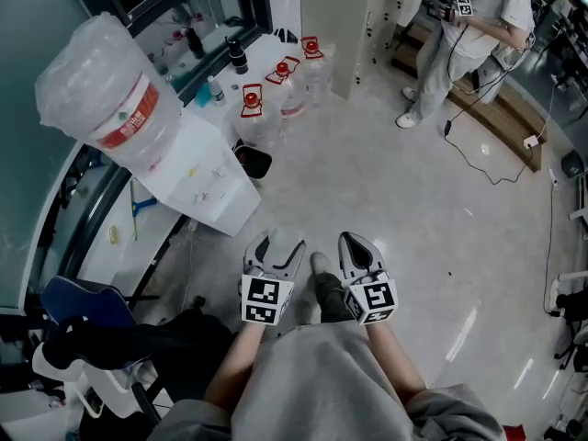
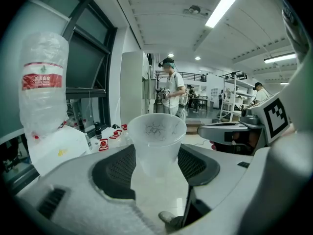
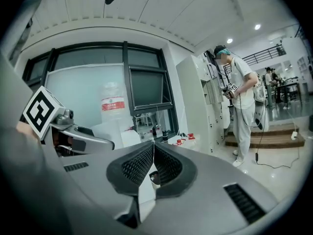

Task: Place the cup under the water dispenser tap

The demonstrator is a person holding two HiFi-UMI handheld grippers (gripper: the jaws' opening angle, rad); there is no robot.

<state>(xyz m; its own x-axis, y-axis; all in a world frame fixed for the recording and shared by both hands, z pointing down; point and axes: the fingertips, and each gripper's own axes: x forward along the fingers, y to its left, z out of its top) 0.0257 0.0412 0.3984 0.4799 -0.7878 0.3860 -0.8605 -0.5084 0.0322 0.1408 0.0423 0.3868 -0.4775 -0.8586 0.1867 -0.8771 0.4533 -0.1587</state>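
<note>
My cup's [image 2: 156,131] base is hard to make out between the pads of my left gripper [image 2: 156,155]. Small coloured bits on the water dispenser's [image 1: 216,196] front edge (taps, maybe) are too small to tell; its bottle's [image 1: 106,81] label print likewise.

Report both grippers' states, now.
Left gripper: shut on the clear plastic cup.
Right gripper: shut, nothing between its jaws.

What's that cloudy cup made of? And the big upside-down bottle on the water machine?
The small cloudy see-through cup looks like thin frosted plastic: light comes softly through its milky wall. The big clear upside-down bottle with a red label also seems to be plastic, glossy and crinkled with dents, so probably thin.
</note>
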